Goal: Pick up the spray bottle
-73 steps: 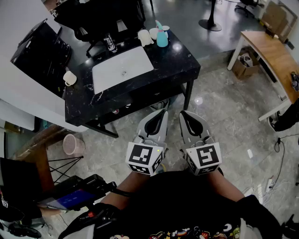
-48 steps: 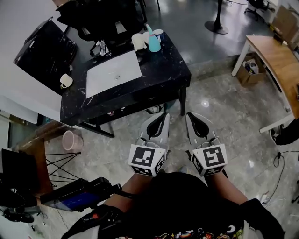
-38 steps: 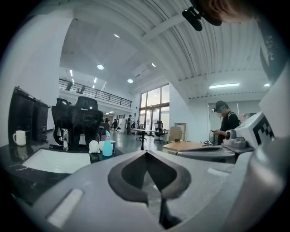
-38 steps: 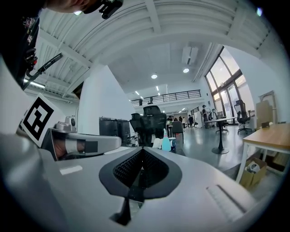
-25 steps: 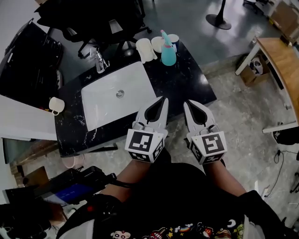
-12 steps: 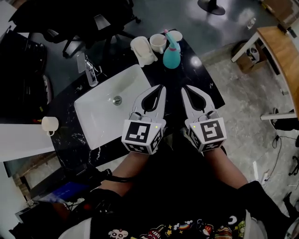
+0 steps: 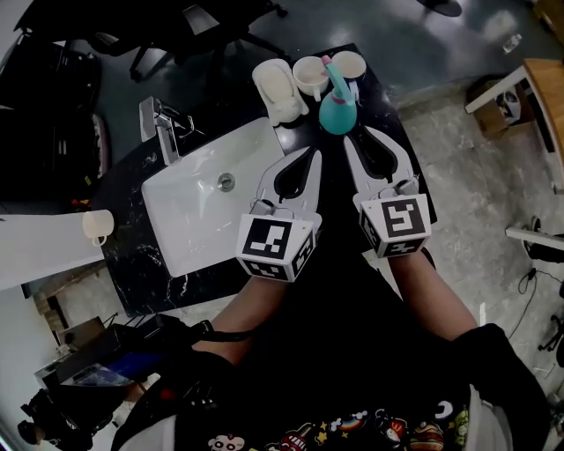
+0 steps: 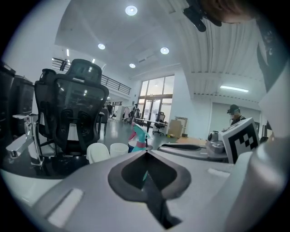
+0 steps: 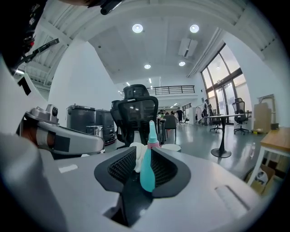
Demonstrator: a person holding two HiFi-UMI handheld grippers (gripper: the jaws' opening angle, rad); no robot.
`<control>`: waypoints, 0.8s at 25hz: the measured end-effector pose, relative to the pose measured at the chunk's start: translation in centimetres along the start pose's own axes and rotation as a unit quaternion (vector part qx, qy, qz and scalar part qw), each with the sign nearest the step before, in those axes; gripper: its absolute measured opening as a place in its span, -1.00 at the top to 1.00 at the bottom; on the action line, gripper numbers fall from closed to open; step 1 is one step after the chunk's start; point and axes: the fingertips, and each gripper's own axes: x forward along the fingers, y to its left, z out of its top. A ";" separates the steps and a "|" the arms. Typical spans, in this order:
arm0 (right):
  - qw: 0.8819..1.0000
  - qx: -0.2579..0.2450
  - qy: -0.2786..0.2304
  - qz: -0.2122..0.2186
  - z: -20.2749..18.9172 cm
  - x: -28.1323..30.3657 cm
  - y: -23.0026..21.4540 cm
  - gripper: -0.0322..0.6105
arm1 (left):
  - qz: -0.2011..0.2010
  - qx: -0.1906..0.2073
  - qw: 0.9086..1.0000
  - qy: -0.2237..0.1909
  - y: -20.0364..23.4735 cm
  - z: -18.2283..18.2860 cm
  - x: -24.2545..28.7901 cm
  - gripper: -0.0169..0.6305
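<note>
The spray bottle [image 7: 336,112] is teal with a pink nozzle and stands upright at the far right of the black marble counter [image 7: 150,269]. My right gripper [image 7: 353,134] reaches just short of its base, jaws a little apart and holding nothing. In the right gripper view the spray bottle [image 9: 148,167] shows through the narrow gap of that gripper [image 9: 145,152]. My left gripper [image 7: 313,155] is shut and empty, hovering over the counter beside the basin. Over the tips of the left gripper [image 8: 146,152], the spray bottle [image 8: 138,136] appears further off.
A white basin [image 7: 207,198] with a chrome tap [image 7: 163,132] fills the counter's middle. Two white cups [image 7: 310,75] and a white holder [image 7: 278,88] crowd the bottle's far side. A mug [image 7: 97,227] sits at the left end. A black office chair [image 7: 203,18] stands behind.
The person has walked up to the counter, which now fills the view. Both grippers have moved forward over it, and the right one has reached the bottle's near side.
</note>
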 end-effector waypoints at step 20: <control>0.998 -0.023 -0.018 0.058 0.4 8.4 -2.3 0.29 | 0.050 -0.006 0.998 0.042 3.4 -1.8 4.5 0.95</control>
